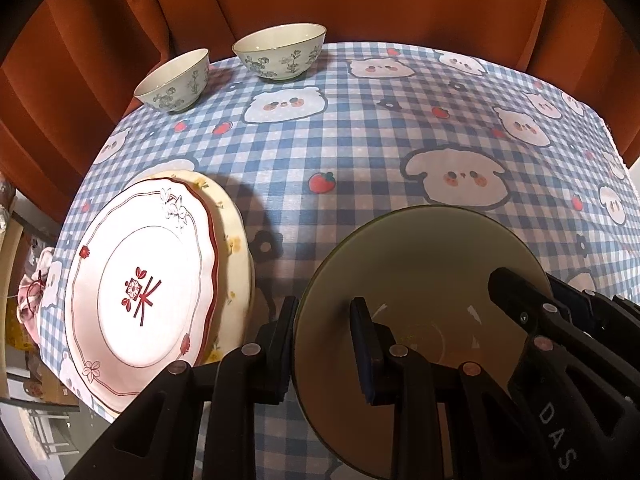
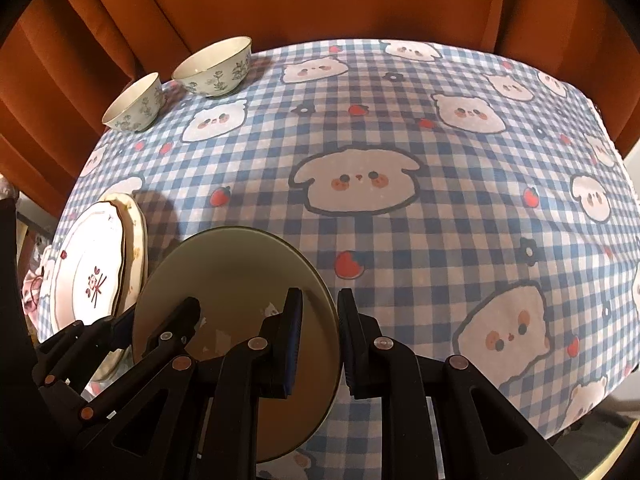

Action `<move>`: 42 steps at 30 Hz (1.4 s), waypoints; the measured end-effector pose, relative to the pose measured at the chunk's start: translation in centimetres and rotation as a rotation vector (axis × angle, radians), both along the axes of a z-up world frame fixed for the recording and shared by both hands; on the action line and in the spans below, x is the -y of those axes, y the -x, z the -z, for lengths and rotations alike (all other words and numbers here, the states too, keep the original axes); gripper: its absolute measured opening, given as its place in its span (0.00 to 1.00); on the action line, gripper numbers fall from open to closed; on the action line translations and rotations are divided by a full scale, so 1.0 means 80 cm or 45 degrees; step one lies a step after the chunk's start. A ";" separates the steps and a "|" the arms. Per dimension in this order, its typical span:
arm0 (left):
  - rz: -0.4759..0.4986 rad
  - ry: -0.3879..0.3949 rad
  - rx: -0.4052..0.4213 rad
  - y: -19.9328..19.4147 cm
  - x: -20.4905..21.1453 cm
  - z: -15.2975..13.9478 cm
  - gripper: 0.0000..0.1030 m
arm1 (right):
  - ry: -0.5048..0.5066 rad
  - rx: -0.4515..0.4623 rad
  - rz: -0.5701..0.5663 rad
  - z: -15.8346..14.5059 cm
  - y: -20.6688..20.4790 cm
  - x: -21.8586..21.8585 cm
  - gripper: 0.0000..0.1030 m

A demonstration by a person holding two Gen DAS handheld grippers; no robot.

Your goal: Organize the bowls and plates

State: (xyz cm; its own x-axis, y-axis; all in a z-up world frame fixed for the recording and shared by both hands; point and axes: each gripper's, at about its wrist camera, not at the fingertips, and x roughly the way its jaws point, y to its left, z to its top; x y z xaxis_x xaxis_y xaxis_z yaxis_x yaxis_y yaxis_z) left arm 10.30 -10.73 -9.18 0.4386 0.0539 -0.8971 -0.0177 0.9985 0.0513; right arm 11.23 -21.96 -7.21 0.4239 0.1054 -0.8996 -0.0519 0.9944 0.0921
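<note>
While two plates [image 1: 152, 280] sit stacked at the frame's left, both grippers, left [image 1: 324, 344] and right [image 2: 320, 340], pinch the large bowl's [image 1: 420, 280] rim in their fingers, and two small bowls [image 1: 280, 54] at upper left remain unstacked on the table [image 1: 360, 140].

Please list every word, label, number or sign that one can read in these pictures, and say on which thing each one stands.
"DAS" in pale letters, on the black body of the right gripper, at the lower right of the left wrist view.
A red brush-like motif at the centre of the top plate: decoration, not readable text.

My left black two-finger gripper [image 1: 326, 342] and right black two-finger gripper [image 2: 320, 340] both point steeply down, jaws clamped on one rim.
</note>
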 end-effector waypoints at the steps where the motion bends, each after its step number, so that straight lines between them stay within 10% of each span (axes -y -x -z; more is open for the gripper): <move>1: 0.004 0.000 0.000 0.000 0.001 0.000 0.27 | 0.005 0.002 0.000 0.000 0.000 0.000 0.21; 9: 0.055 0.048 0.007 0.005 0.002 -0.006 0.56 | 0.001 -0.010 0.005 0.002 -0.001 0.001 0.34; 13: 0.067 0.080 0.065 0.008 -0.006 -0.021 0.66 | 0.029 0.036 0.020 -0.010 0.003 -0.004 0.67; 42: 0.082 0.109 0.303 -0.032 -0.260 -0.104 0.75 | 0.078 0.309 0.134 -0.105 -0.018 -0.247 0.73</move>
State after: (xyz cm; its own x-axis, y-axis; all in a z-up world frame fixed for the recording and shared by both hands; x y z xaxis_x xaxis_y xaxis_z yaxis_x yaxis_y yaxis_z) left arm 12.87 10.09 -0.86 0.6382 -0.0525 -0.7681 0.0444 0.9985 -0.0314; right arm 12.68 -2.18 1.20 0.6337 -0.0018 -0.7736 0.0385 0.9988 0.0292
